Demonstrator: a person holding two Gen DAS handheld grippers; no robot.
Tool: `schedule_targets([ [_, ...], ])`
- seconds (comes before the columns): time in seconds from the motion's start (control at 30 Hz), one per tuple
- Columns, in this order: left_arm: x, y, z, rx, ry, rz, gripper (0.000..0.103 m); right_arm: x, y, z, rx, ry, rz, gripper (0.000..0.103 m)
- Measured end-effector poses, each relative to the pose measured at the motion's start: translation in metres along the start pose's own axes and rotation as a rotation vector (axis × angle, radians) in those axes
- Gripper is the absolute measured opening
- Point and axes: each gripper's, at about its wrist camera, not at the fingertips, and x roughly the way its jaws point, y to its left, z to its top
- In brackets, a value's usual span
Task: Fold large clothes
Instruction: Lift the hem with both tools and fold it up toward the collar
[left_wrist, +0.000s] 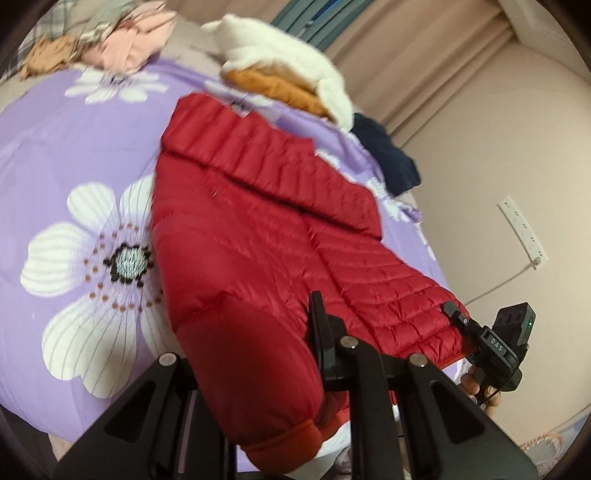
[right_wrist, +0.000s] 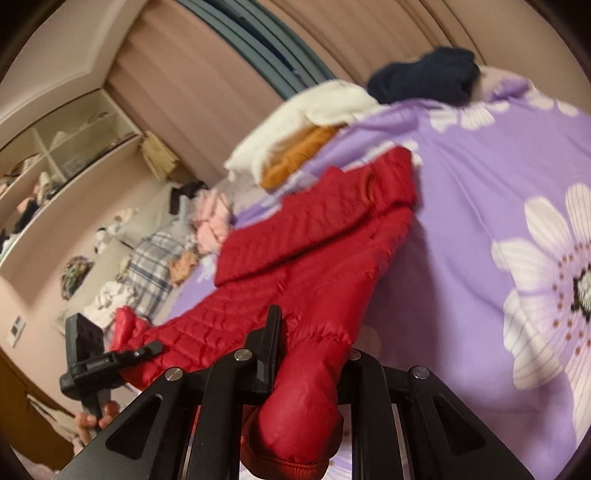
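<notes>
A red quilted puffer jacket (left_wrist: 266, 229) lies stretched over the purple flowered bedspread (left_wrist: 74, 147). My left gripper (left_wrist: 255, 354) is shut on the jacket's near hem; red fabric bulges between its fingers and hides the left finger. The right gripper (left_wrist: 458, 317) shows at the jacket's other near corner, held by a hand. In the right wrist view the jacket (right_wrist: 314, 251) runs away from me with a sleeve folded across it. My right gripper (right_wrist: 314, 354) is shut on bunched red hem. The left gripper (right_wrist: 147, 349) grips the left corner.
A white fleece over an orange garment (left_wrist: 288, 70) and a navy garment (left_wrist: 388, 155) lie at the bed's far edge. A pile of pink and plaid clothes (left_wrist: 110, 40) sits at the far left. Curtains and a wall with a socket strip (left_wrist: 521, 232) stand beyond. Shelves (right_wrist: 62, 147) line the wall.
</notes>
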Motion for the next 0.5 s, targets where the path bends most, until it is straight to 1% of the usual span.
schedule_targets([
  [0.27,-0.042,-0.03,0.013,0.09,-0.094,-0.068,0.017,-0.036,0.032,0.02,-0.136,-0.095,0.063,0.018],
  [0.37,-0.059,-0.04,0.017,0.11,-0.125,-0.11,0.017,-0.051,0.04,0.027,-0.166,-0.127,0.102,0.018],
  [0.5,-0.082,-0.059,0.019,0.167,-0.167,-0.149,0.017,-0.072,0.05,0.035,-0.213,-0.169,0.135,0.018],
])
